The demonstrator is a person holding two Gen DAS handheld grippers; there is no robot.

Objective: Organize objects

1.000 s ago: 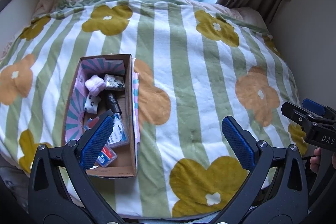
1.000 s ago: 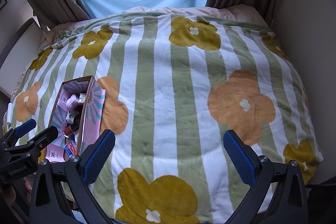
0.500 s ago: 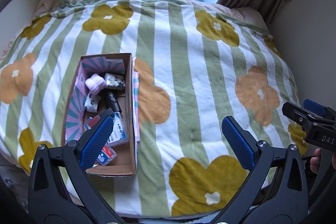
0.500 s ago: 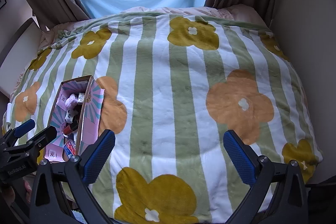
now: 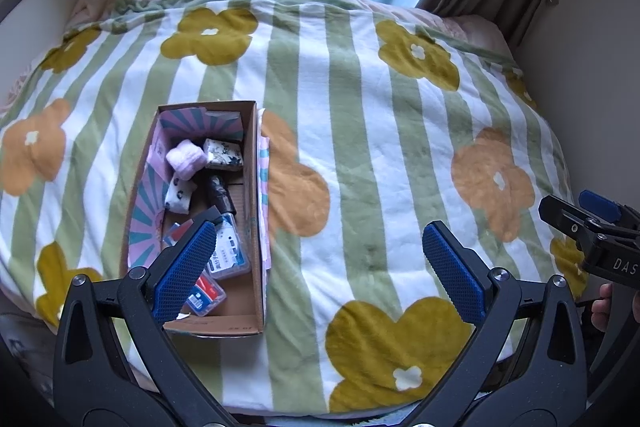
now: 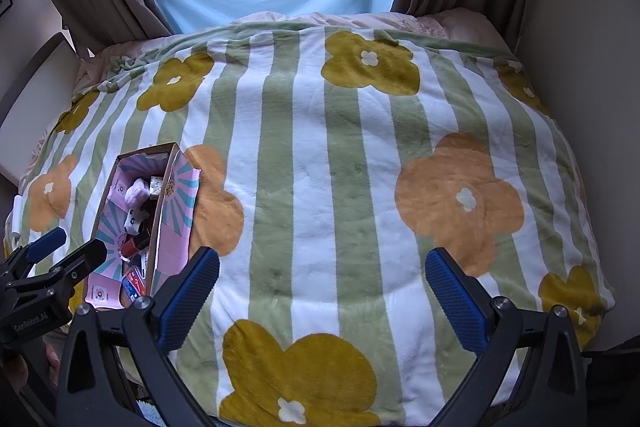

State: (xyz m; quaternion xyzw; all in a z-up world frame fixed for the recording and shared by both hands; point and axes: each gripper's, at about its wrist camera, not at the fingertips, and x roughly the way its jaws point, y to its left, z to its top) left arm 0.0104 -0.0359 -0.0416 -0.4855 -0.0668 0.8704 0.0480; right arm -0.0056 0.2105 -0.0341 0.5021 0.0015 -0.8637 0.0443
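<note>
Both the left gripper (image 5: 318, 269) and the right gripper (image 6: 322, 291) hang wide open and empty above the flowered blanket (image 5: 360, 155). The cardboard box (image 5: 256, 187) of small items lies left of centre in the left wrist view.
</note>
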